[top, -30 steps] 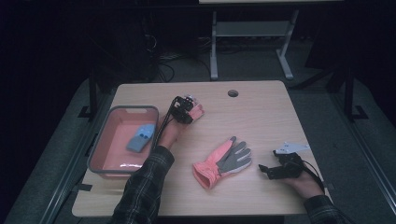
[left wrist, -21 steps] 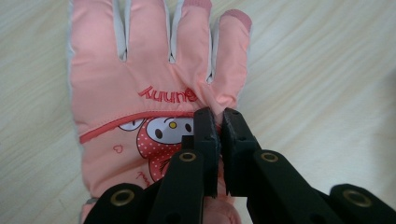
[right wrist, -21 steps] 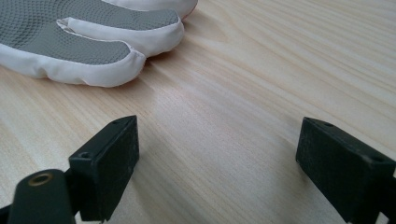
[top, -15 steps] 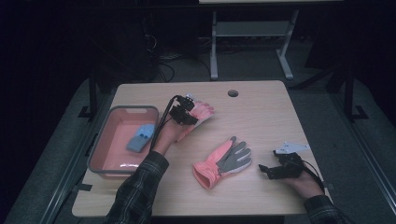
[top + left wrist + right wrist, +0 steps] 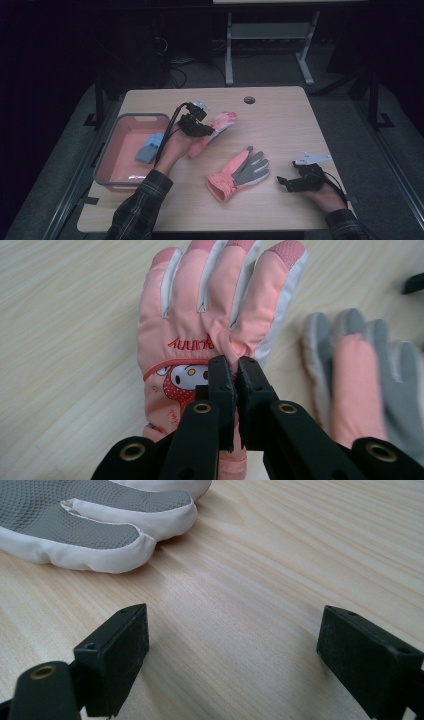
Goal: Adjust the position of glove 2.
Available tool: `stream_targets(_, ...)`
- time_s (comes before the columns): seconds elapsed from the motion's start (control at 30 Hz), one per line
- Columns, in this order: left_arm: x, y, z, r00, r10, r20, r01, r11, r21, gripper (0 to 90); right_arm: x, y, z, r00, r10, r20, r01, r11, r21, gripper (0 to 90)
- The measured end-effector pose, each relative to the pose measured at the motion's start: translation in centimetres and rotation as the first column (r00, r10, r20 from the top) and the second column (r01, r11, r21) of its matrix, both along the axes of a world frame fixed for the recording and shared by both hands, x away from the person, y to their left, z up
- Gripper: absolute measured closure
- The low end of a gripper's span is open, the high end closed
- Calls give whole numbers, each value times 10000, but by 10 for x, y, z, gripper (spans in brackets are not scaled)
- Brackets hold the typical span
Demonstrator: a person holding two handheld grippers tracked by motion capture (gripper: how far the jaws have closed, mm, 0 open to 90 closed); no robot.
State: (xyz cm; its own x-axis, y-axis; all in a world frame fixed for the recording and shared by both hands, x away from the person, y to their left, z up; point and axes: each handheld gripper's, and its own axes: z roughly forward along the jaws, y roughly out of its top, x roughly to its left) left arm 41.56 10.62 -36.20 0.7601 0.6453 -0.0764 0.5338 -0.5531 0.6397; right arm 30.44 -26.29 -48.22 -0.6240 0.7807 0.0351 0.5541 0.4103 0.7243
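At the far left of the wooden surface we saw a pink bin holding a light blue item that we could not identify. Just right of the bin, the left claw was clamped on a pink child's glove. In the left gripper view, the jaws of this claw were nearly together, pinching a fold of fabric on the back of the glove just below its fingers, beside a printed cartoon face. This glove lay back-up, with its fingers pointing away from the camera toward the far side of the surface. Farther right, near the middle of the surface, a second pink glove lay palm-up, showing its grey grip fabric, well apart from both claws. At the right edge, the right claw rested low over the surface, pointing toward that second glove. In the right gripper view, its jaws stood wide apart and held nothing, with bare wood between them and the grey-and-white fingertips of the palm-up glove lying just ahead.
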Motion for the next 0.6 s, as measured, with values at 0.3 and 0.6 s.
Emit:
stream_targets(0.3,-31,-8,18,9969,-768,197,772,9967,-233,860,0,0,0,10000,-9,23,9,10000,25,128)
stream_targets(0.6,-60,-26,21,9884,-1514,90,1517,9875,-418,861,0,0,0,10000,-16,17,16,10000,27,128)
